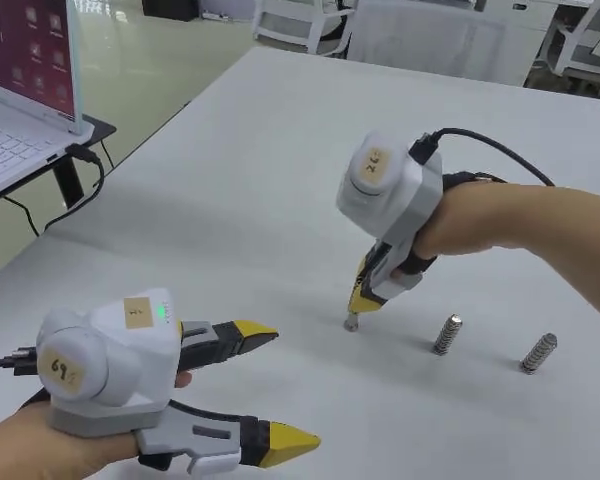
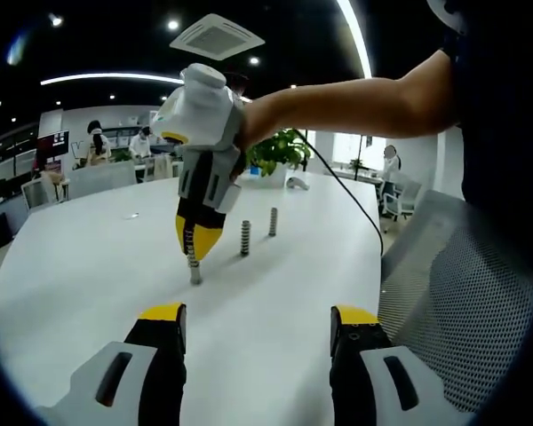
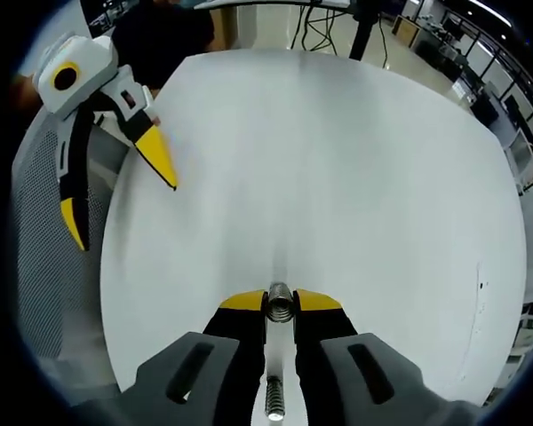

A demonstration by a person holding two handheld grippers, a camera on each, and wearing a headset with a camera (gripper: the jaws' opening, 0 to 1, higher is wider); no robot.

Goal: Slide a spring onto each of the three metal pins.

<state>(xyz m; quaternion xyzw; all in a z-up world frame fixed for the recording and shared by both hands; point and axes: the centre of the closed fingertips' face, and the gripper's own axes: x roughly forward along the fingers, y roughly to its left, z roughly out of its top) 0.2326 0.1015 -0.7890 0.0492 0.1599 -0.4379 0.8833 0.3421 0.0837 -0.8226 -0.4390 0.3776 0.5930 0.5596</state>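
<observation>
My right gripper (image 1: pixel 364 298) points down at the white table, shut on a small coil spring (image 3: pixel 281 303). The spring hangs just above a short metal pin (image 1: pixel 351 322), which stands upright under the jaw tips; the same pin (image 2: pixel 195 272) appears below the right gripper (image 2: pixel 198 241) in the left gripper view. To its right stand two more pins, each wearing a spring (image 1: pixel 447 335) (image 1: pixel 539 353). My left gripper (image 1: pixel 288 388) hovers at the near left, open and holding nothing, its own jaws (image 2: pixel 259 315) spread wide. The left gripper (image 3: pixel 120 204) also shows from the right gripper.
A laptop (image 1: pixel 20 90) sits on a side stand at the far left, with a cable hanging down. The white table (image 1: pixel 240 200) stretches bare beyond the pins. Office chairs (image 1: pixel 300 25) stand behind the far edge.
</observation>
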